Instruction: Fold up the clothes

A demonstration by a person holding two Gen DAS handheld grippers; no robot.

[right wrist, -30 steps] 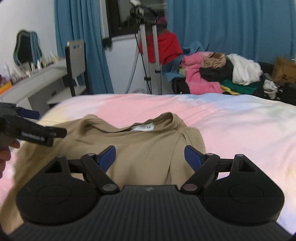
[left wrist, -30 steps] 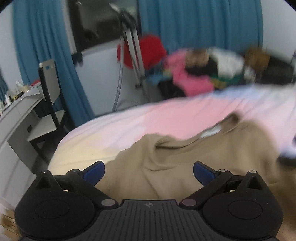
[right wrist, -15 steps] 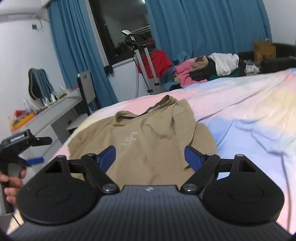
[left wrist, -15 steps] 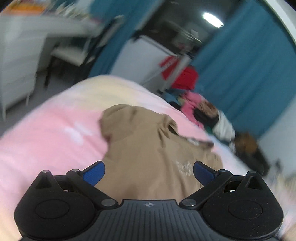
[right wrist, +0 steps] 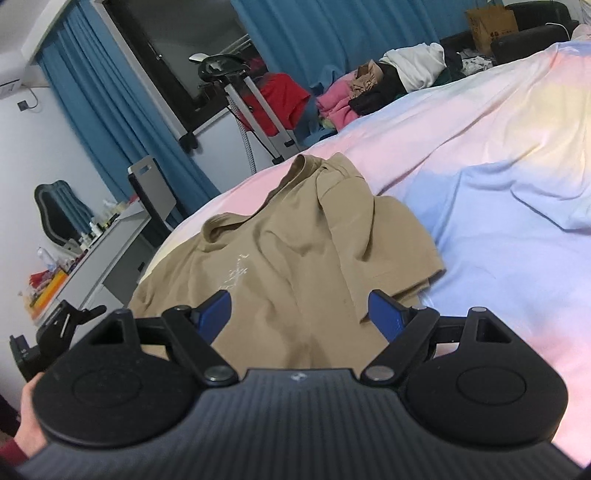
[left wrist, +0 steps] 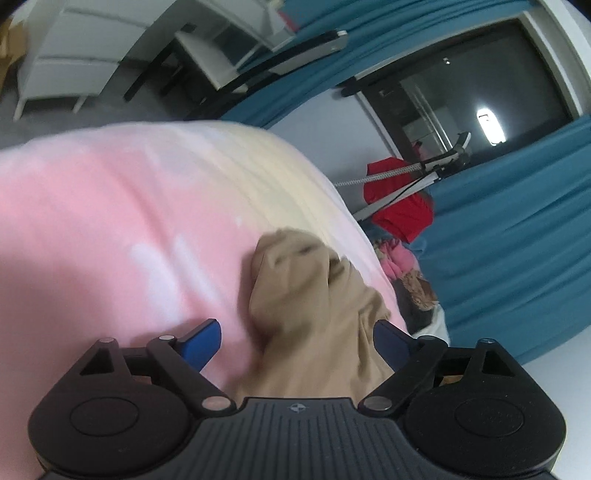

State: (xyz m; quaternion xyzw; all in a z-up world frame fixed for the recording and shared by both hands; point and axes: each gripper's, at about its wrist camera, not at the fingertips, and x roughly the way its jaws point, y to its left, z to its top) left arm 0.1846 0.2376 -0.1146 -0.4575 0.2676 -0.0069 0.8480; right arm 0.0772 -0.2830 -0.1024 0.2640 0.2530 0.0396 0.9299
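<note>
On the bed [right wrist: 498,122], both tongs [left wrist: 295,341] [right wrist: 299,308] gape wide over the tan shirt [right wrist: 295,243]; only the right view shows its whole spread.

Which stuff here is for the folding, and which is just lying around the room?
For the folding:
- crumpled tan cotton T-shirt
- left tongs, open
- right tongs, open
- pastel pink, yellow and blue bedsheet under it

Just lying around:
- heap of pink, white and black clothes
- red garment on the metal stand
- brown cardboard box
- blue curtains
</note>
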